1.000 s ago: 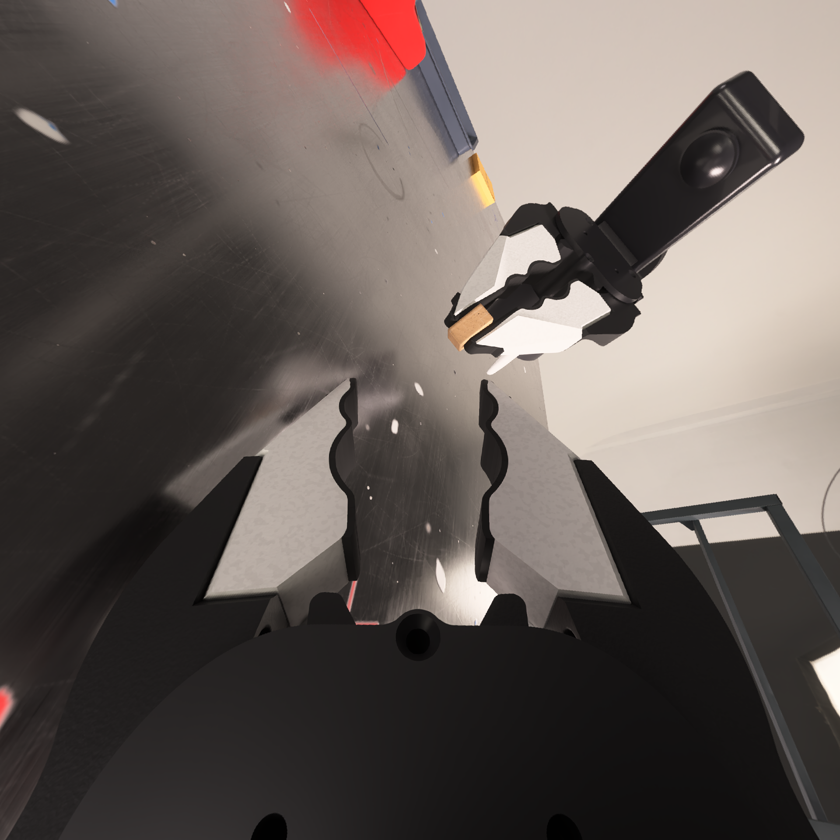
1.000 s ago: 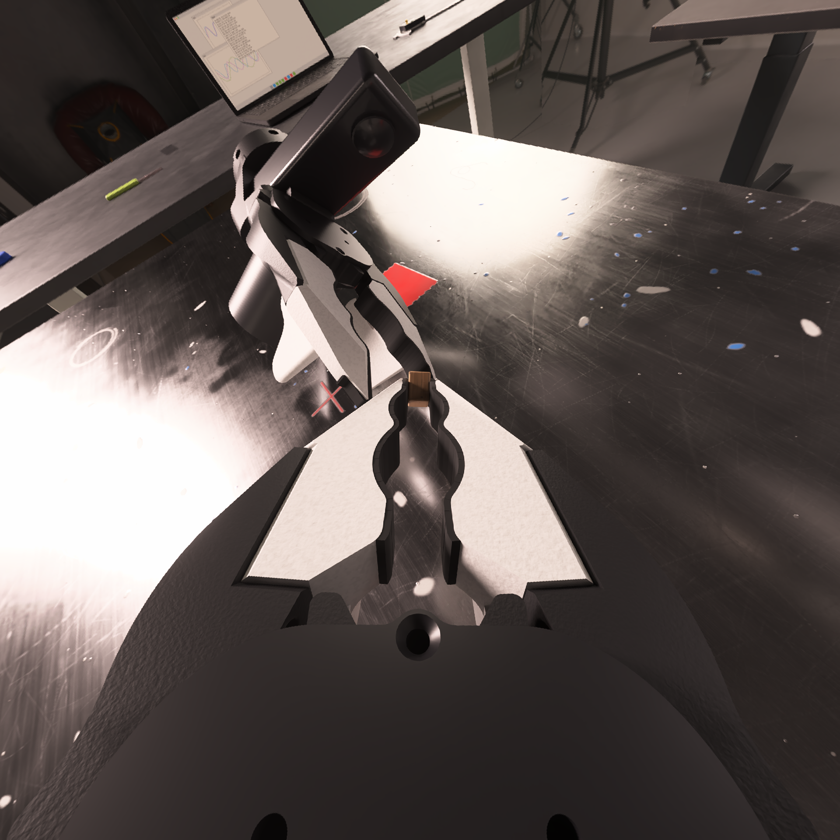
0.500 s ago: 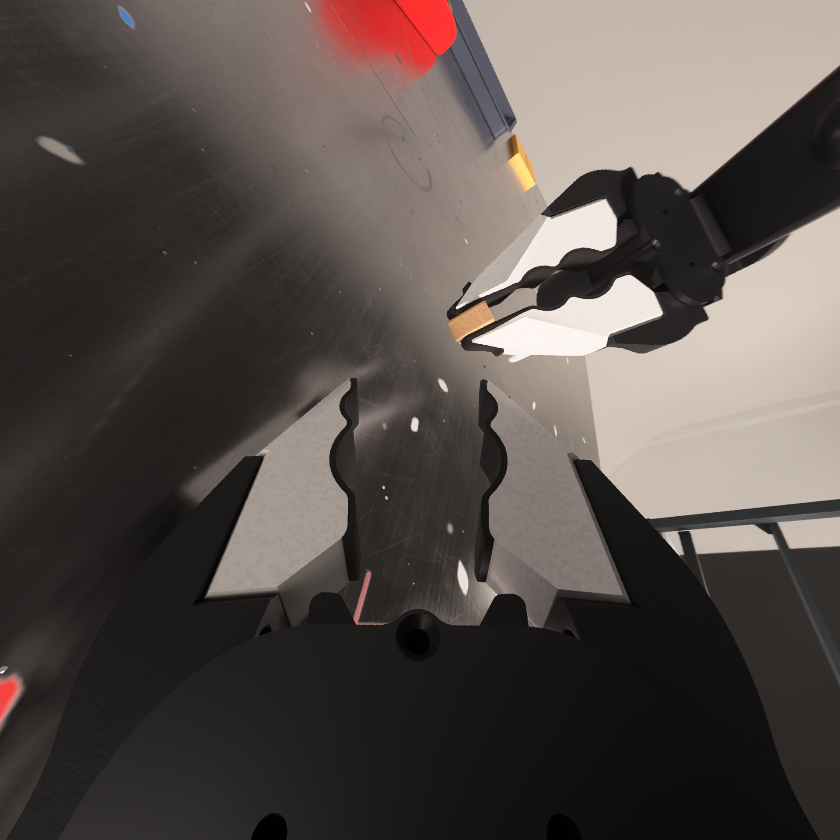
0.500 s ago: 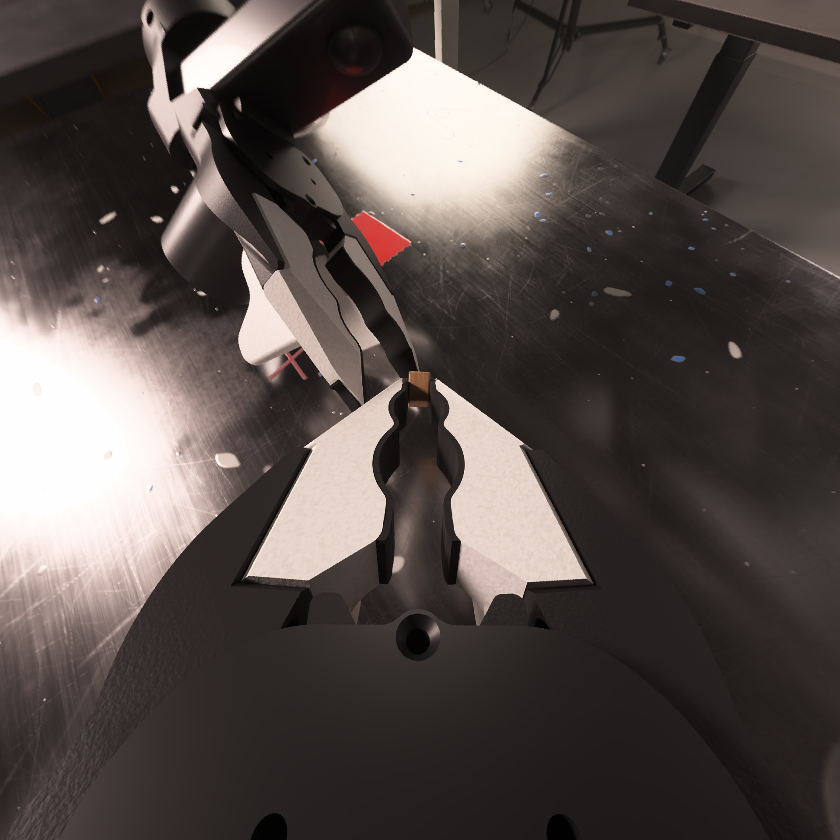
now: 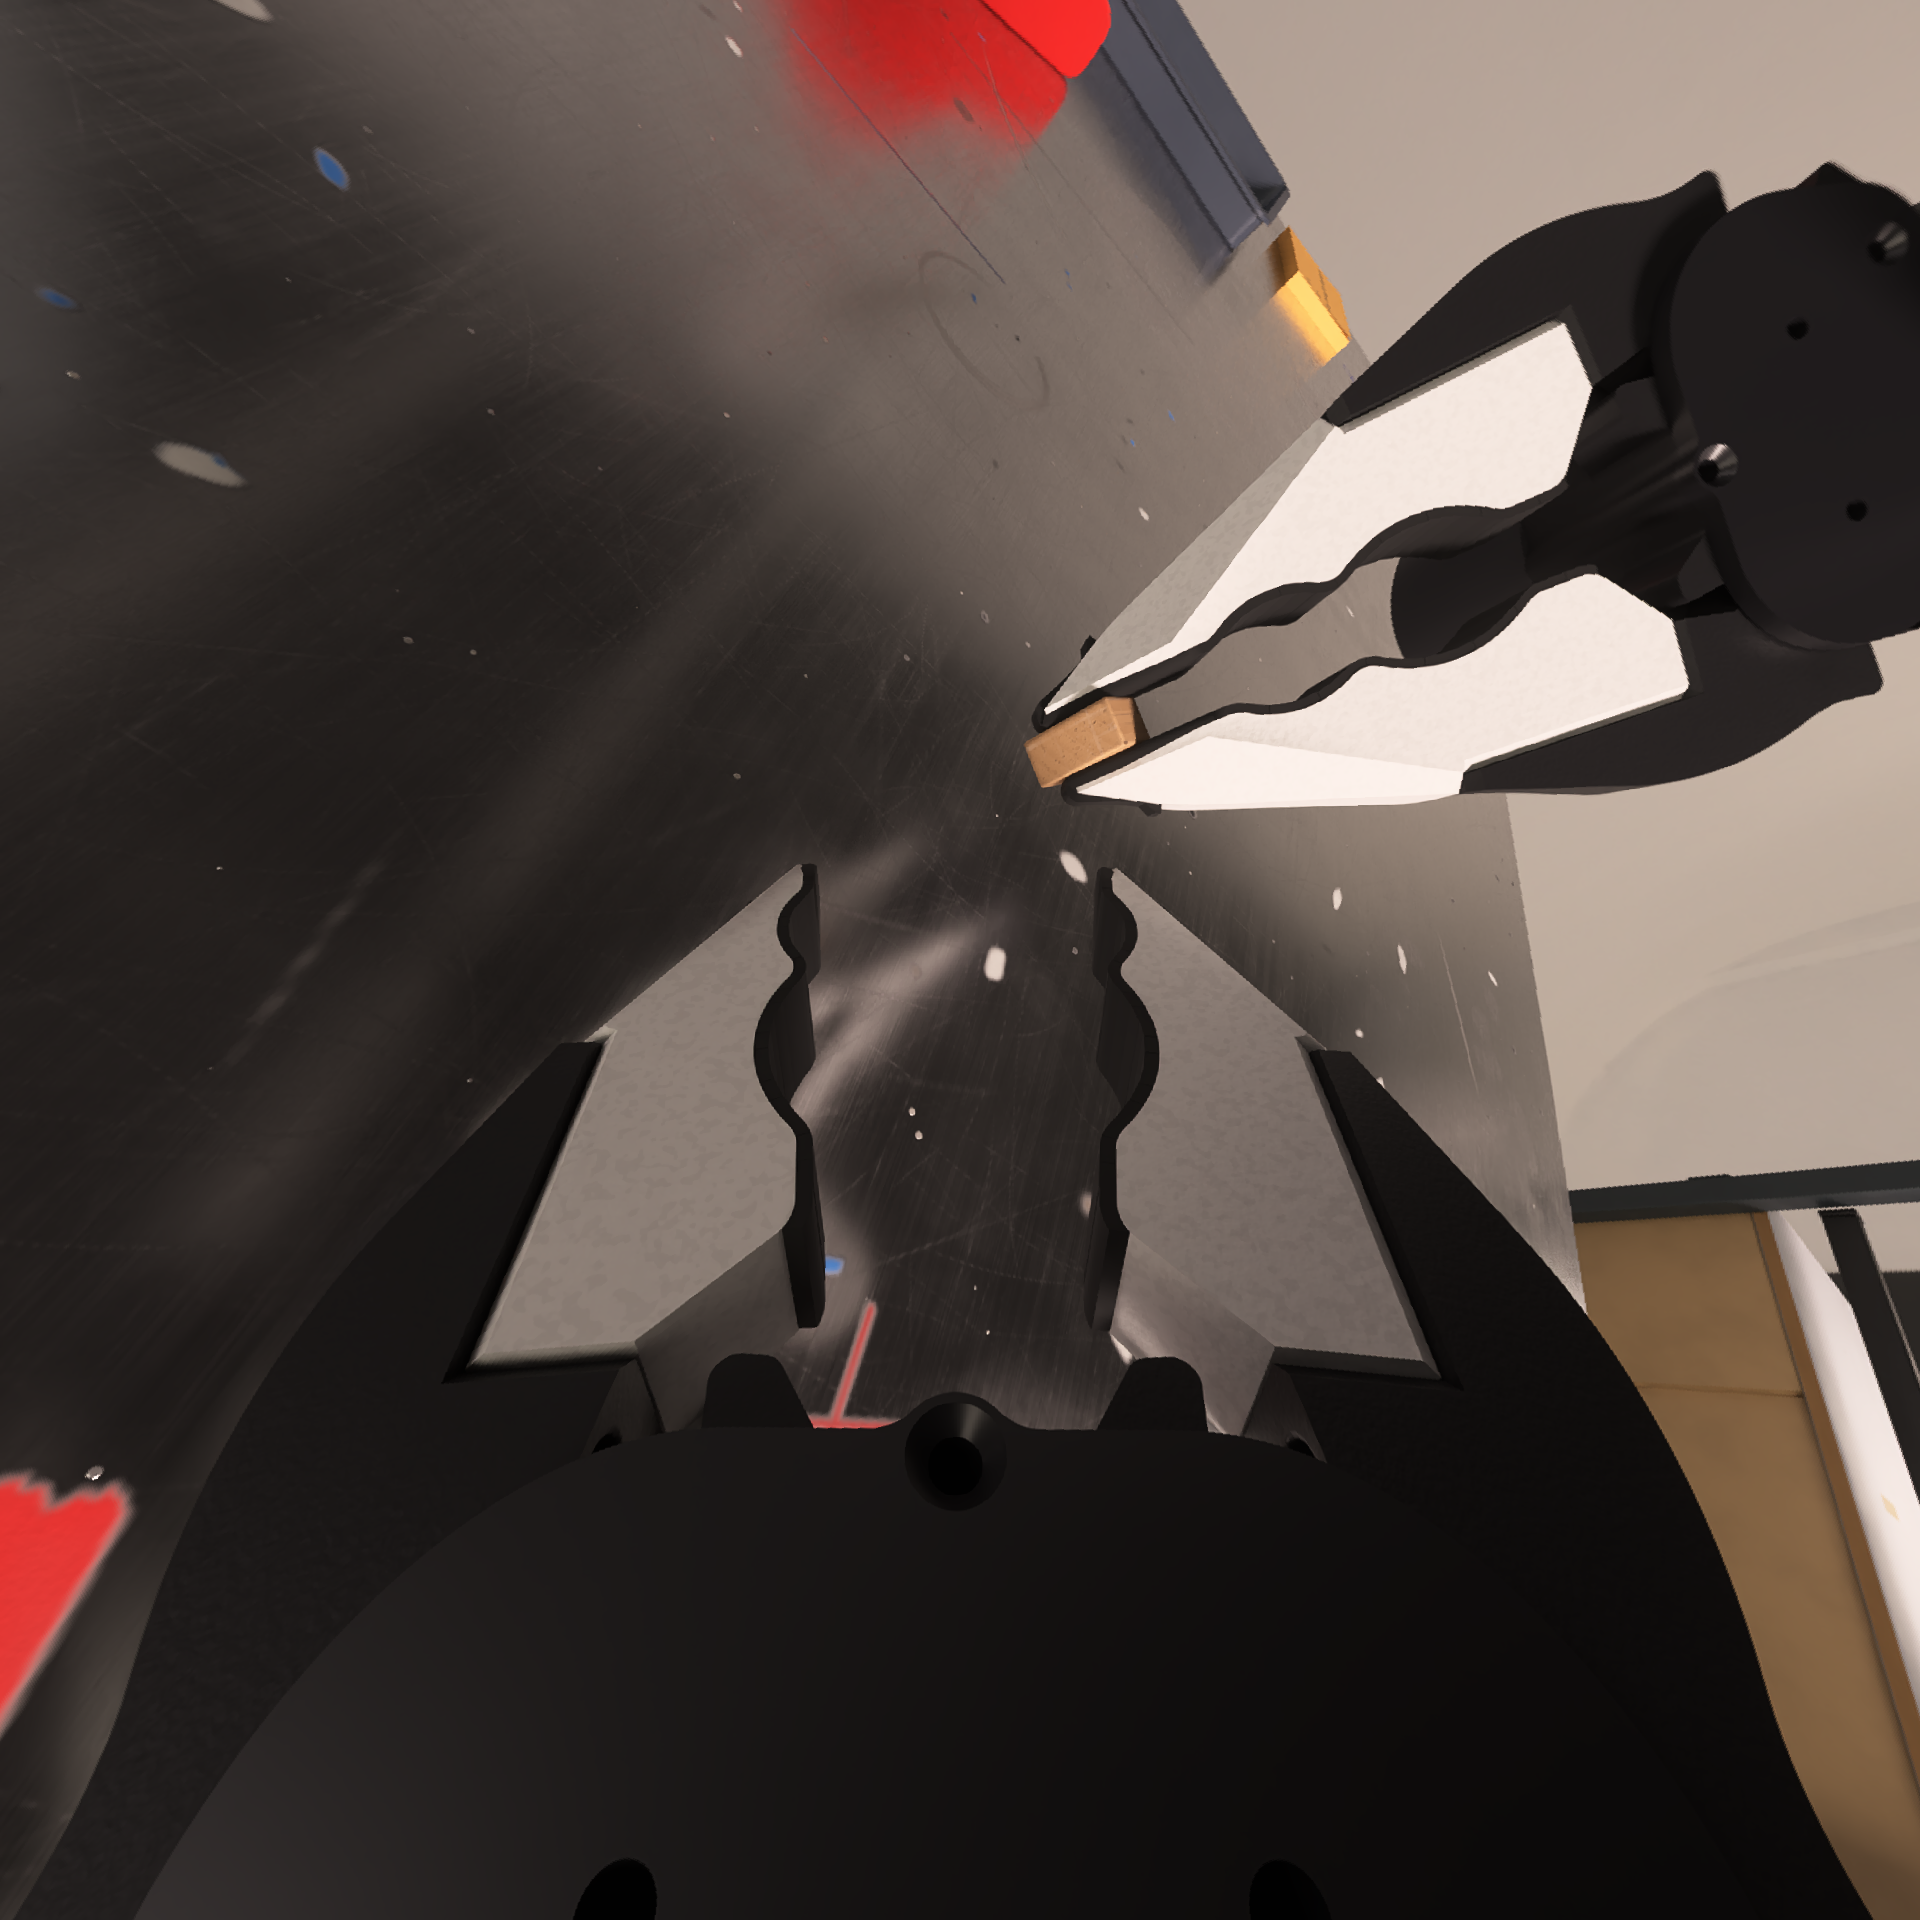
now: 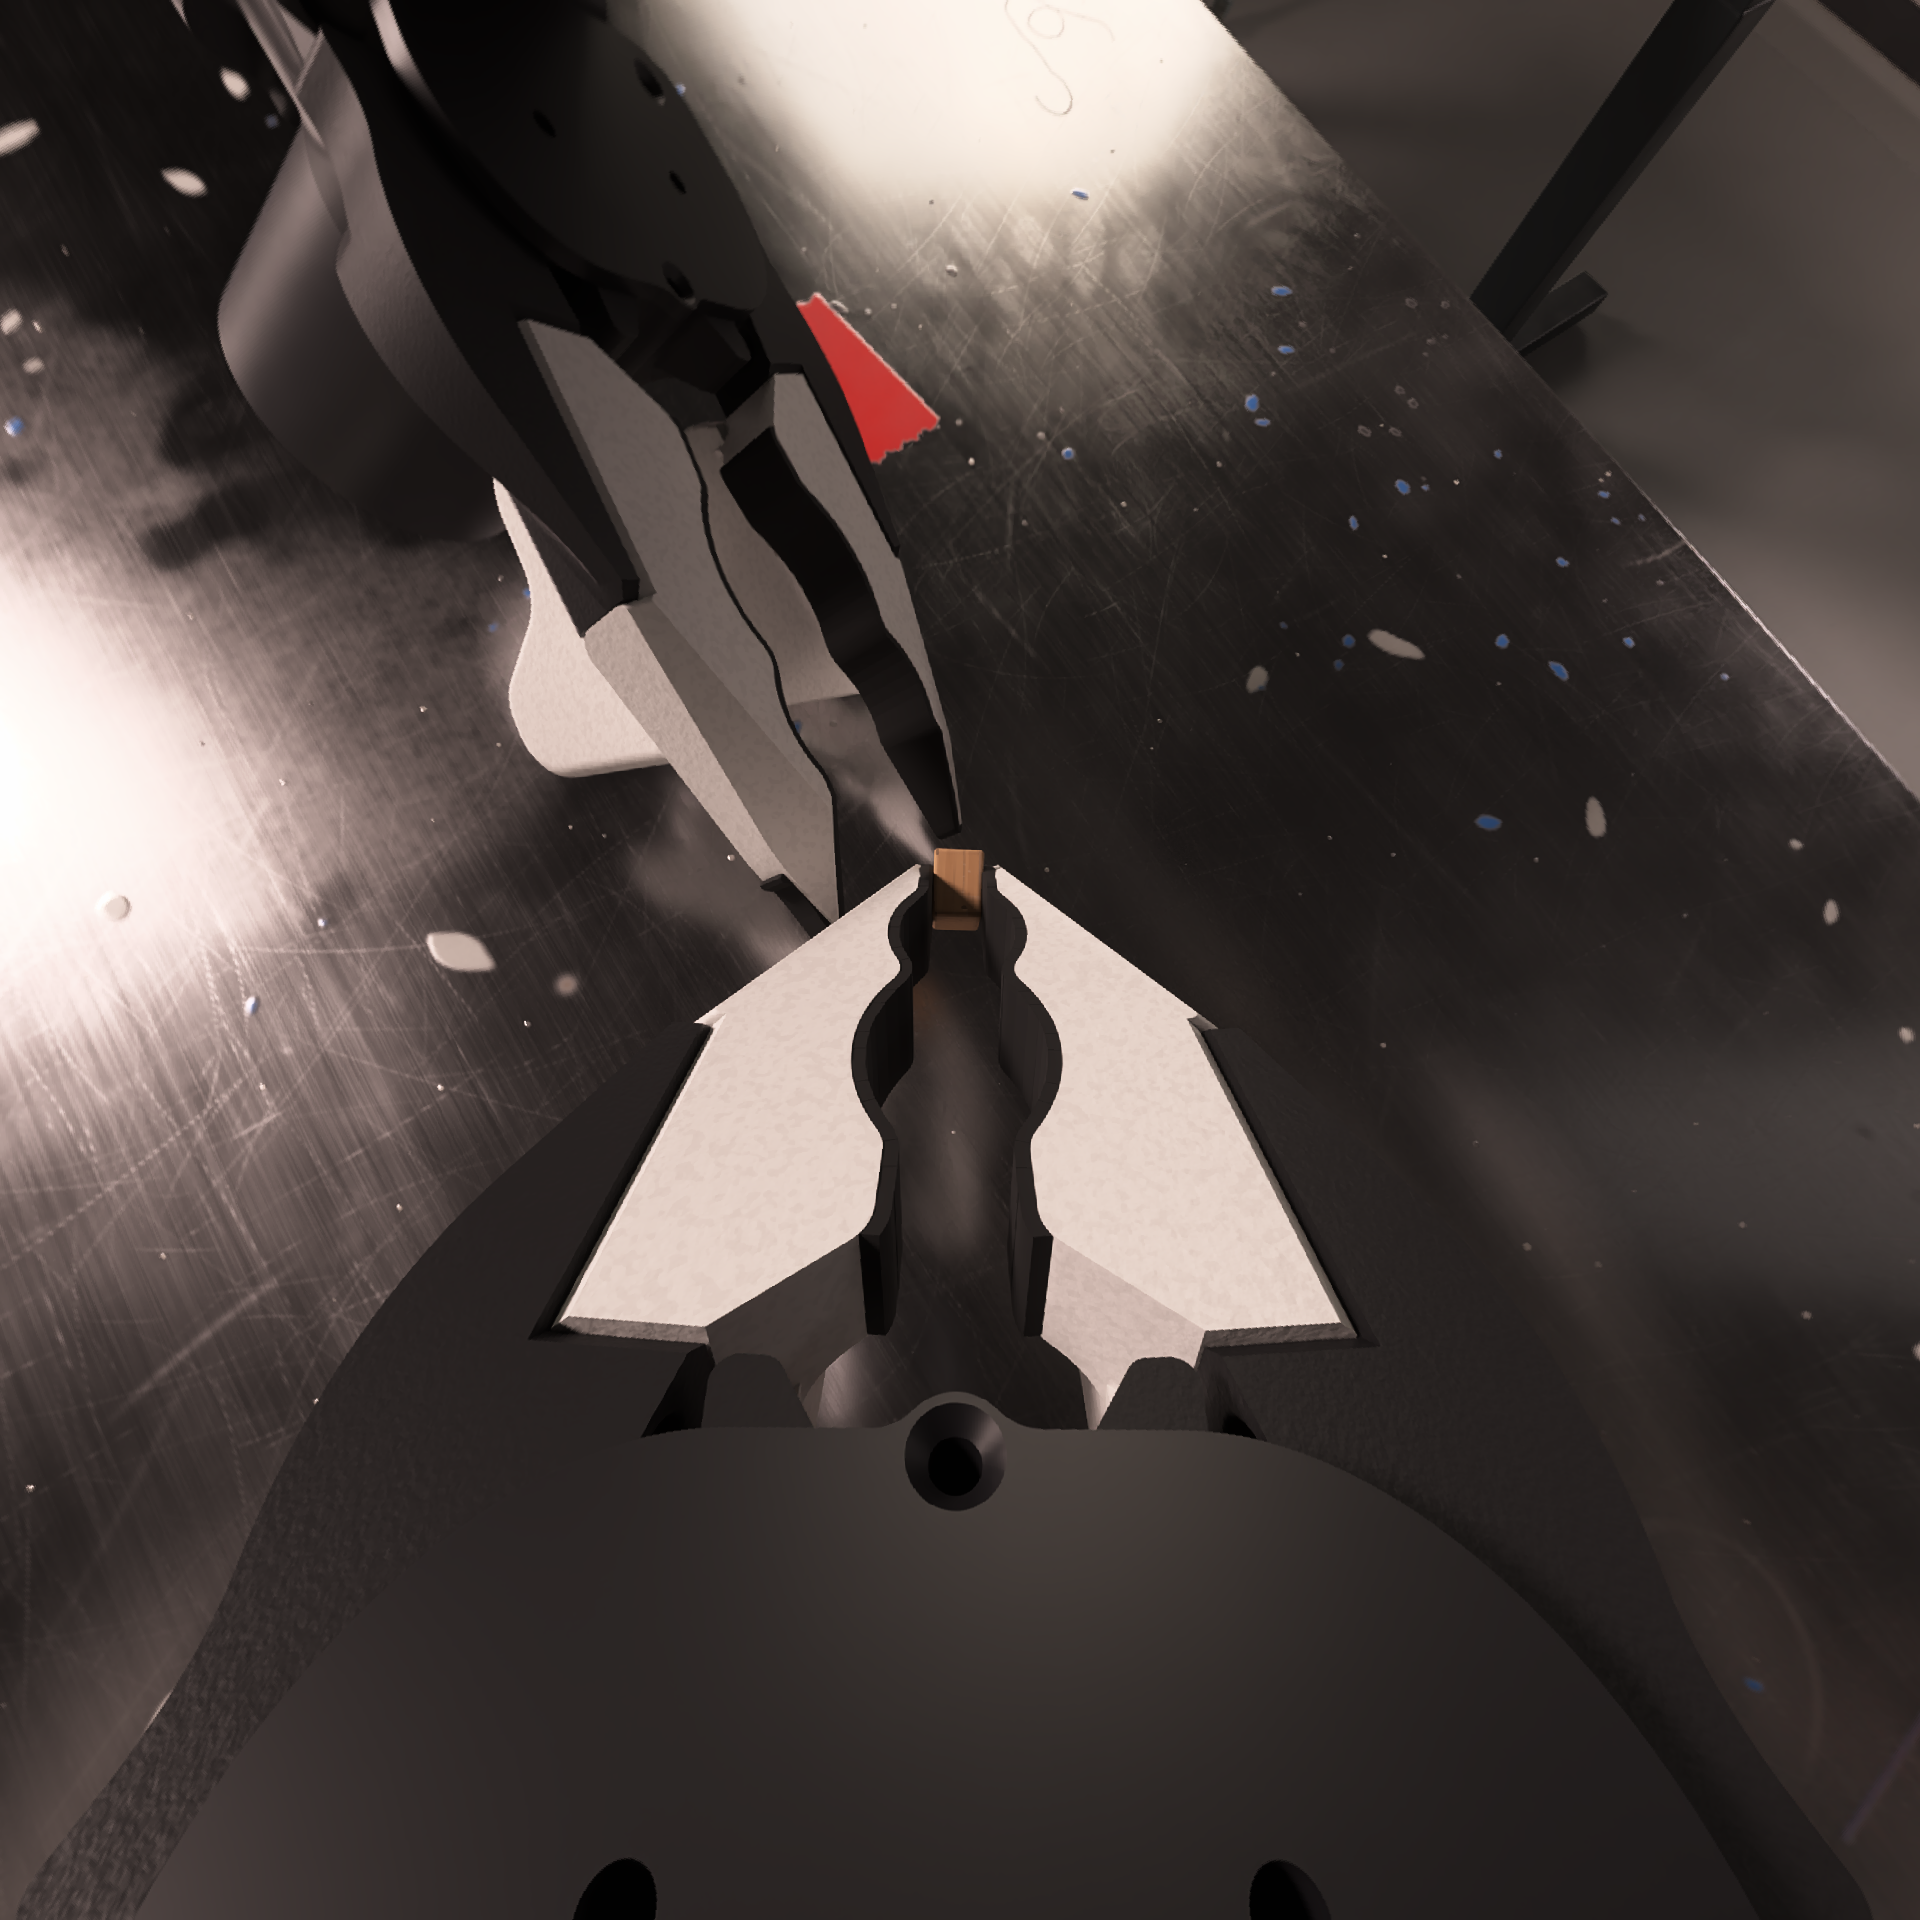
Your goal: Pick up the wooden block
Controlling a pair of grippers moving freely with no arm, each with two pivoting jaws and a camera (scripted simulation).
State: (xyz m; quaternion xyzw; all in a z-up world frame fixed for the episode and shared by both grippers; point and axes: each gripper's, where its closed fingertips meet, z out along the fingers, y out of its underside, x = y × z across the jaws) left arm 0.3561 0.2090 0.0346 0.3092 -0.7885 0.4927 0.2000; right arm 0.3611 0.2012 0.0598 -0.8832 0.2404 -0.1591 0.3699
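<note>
The small wooden block (image 6: 957, 885) is clamped between the tips of my right gripper (image 6: 957, 883), held above the dark metal table (image 6: 1351, 831). In the left wrist view the right gripper (image 5: 1070, 743) comes in from the right with the block (image 5: 1081, 740) sticking out of its tips. My left gripper (image 5: 951, 883) is open and empty, its tips just below and left of the block. In the right wrist view the left gripper (image 6: 883, 831) points down at the block from the upper left, close to it.
A red patch (image 6: 868, 400) lies on the table beyond the left gripper; another red shape (image 5: 935, 62) sits at the table's far end. An orange block (image 5: 1309, 301) and a dark rail (image 5: 1195, 125) lie at the table edge. A stand leg (image 6: 1600, 197) is at the upper right.
The two grippers have drawn closer together. The right gripper with the block looms larger in the left wrist view; the left gripper fills more of the right wrist view.
</note>
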